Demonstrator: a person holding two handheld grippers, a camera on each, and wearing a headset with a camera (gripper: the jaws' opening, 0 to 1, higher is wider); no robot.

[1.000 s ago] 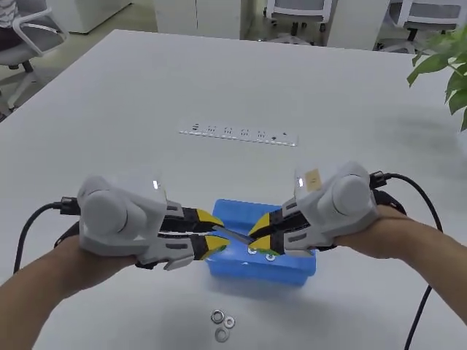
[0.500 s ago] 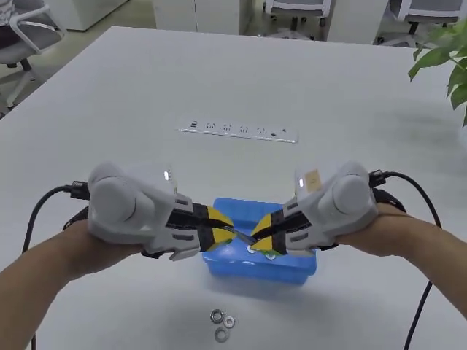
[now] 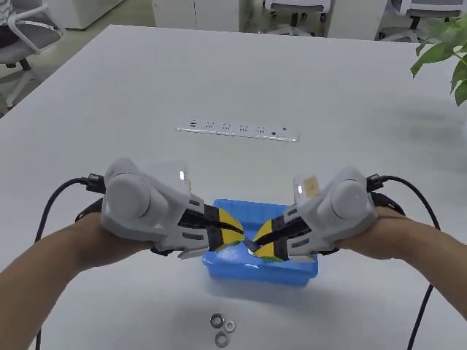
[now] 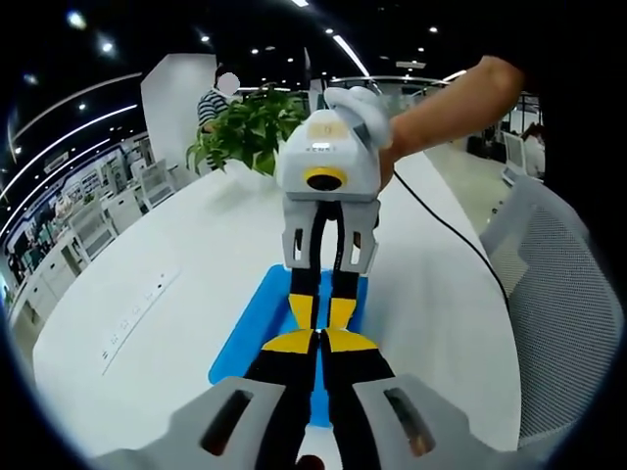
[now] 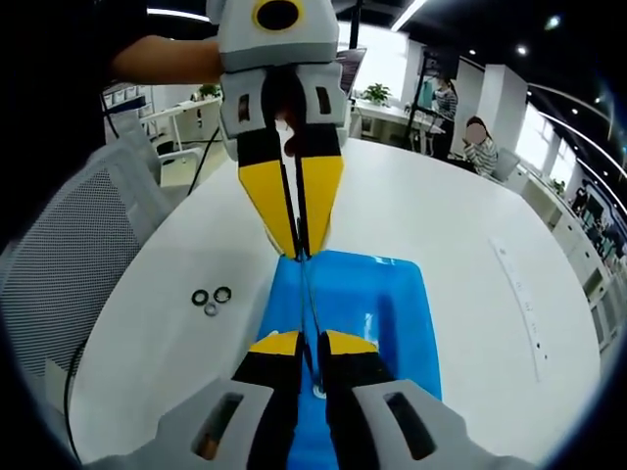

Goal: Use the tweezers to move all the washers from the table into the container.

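Note:
Over the blue container (image 3: 292,271) my two grippers meet tip to tip. The left gripper (image 3: 237,233) comes in from the left and the right gripper (image 3: 257,246) from the right. In the right gripper view the thin metal tweezers (image 5: 306,294) run from the left gripper's yellow tips (image 5: 297,245) down into my right gripper (image 5: 302,345); both look shut on them. In the left gripper view my left gripper (image 4: 318,340) is shut, facing the right gripper (image 4: 320,311) above the container (image 4: 240,338). Three washers (image 3: 222,328) lie on the table in front of the container, also the washers (image 5: 211,297) left of the container (image 5: 392,304).
A white power strip (image 3: 237,131) lies flat mid-table beyond the container. A green plant (image 3: 445,51) stands at the far right. Office chairs stand past the table's far edge. Cables trail from both grippers toward the near edge.
The left gripper has moved right and slightly up until its tips reach the right gripper's over the container. The right gripper has barely moved. The washers on the table lie as before.

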